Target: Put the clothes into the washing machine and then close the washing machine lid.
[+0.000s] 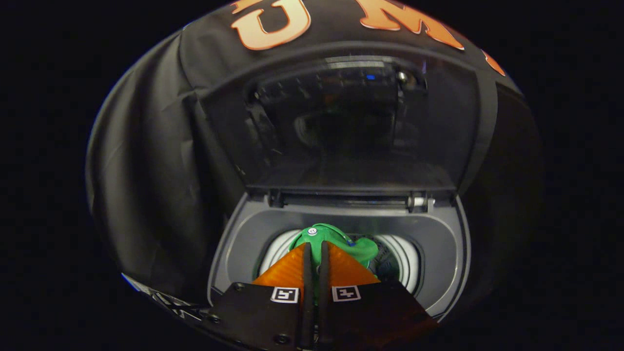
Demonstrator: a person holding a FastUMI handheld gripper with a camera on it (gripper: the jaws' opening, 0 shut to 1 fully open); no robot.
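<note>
Green cloth, a small garment (336, 243) with a pale button on it, is pinched between the two fingers of the gripper (316, 246), and from where I stand that is the heart of it. Through the gripper view, the fingers are drawn nearly together with only a thin strip of the fabric between them, so the claw is clenched on the garment; both fingers seem to press on it. The bunch of cloth bulges out just beyond the fingertips and to their right.

It hangs right over the round mouth of the drum (404, 258), whose pale ribbed wall curves around either side of the fingers. Whether the lower end of the cloth already rests inside the drum I cannot tell, since the fingers cover that part. Around the drum runs the grey top deck of the washing machine (243, 234). Beyond it the dark, glossy lid (341, 131) stands tilted up on its hinge (346, 199), wide open.

My reading: the garment has been brought to the opening but is not yet let go, so loading is near its end rather than finished. Left to do are the release into the drum, then swinging the lid down shut. Any further clothes waiting elsewhere I cannot judge from this spot.
</note>
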